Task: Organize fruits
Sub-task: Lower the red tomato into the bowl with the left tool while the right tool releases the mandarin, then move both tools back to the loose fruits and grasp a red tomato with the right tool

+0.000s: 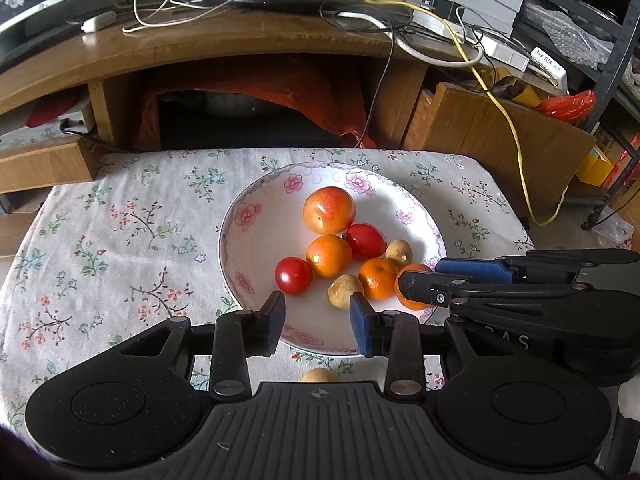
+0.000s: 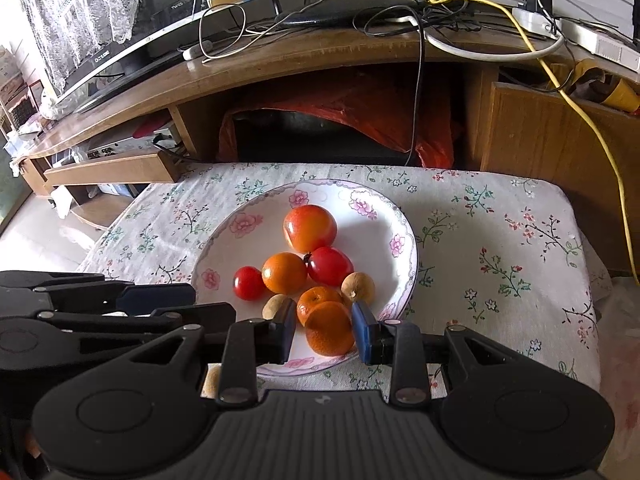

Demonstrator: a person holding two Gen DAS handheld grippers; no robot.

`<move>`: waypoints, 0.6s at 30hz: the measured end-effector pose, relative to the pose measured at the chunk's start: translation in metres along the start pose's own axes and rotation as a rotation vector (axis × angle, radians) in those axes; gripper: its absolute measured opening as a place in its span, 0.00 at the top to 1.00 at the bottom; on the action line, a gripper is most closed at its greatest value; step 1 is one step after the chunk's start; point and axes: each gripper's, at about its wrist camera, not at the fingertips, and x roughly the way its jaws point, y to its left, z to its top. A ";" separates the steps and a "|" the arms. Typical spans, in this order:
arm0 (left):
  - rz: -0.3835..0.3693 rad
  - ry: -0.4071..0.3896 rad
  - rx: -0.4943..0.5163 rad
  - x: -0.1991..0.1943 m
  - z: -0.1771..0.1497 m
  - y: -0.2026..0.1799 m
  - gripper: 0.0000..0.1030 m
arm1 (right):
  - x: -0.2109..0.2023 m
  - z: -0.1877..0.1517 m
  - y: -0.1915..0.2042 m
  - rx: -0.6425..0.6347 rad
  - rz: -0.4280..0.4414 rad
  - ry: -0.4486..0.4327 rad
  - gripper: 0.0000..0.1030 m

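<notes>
A white flowered plate (image 1: pixel 256 240) (image 2: pixel 384 216) sits on the floral tablecloth and holds a large red-orange fruit (image 1: pixel 329 210) (image 2: pixel 310 227), oranges, small red fruits and small brown fruits. My right gripper (image 2: pixel 325 328) stands around an orange (image 2: pixel 330 330) at the plate's near rim, pads close to it but with gaps showing; it shows in the left wrist view (image 1: pixel 420 276) too. My left gripper (image 1: pixel 317 322) is open and empty over the plate's near rim. A small brown fruit (image 1: pixel 319 376) lies on the cloth just under it.
A floral tablecloth (image 1: pixel 120 240) covers the small table. Behind it stands a wooden TV stand (image 1: pixel 224 52) with a tangle of cables, a yellow cable (image 1: pixel 516 140) hanging at the right, and a red plastic bag underneath. A wooden cabinet (image 1: pixel 496 136) is at the back right.
</notes>
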 end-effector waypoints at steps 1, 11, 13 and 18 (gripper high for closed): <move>0.001 -0.001 0.001 -0.001 -0.001 0.000 0.57 | -0.001 -0.001 0.001 -0.001 -0.001 -0.001 0.70; 0.003 -0.003 -0.008 -0.014 -0.012 0.001 0.57 | -0.011 -0.010 0.010 -0.015 0.006 0.002 0.70; 0.006 -0.003 -0.007 -0.017 -0.016 0.001 0.57 | -0.014 -0.012 0.013 -0.020 0.009 0.002 0.70; 0.010 0.007 -0.005 -0.023 -0.024 0.002 0.58 | -0.017 -0.019 0.019 -0.026 0.019 0.014 0.70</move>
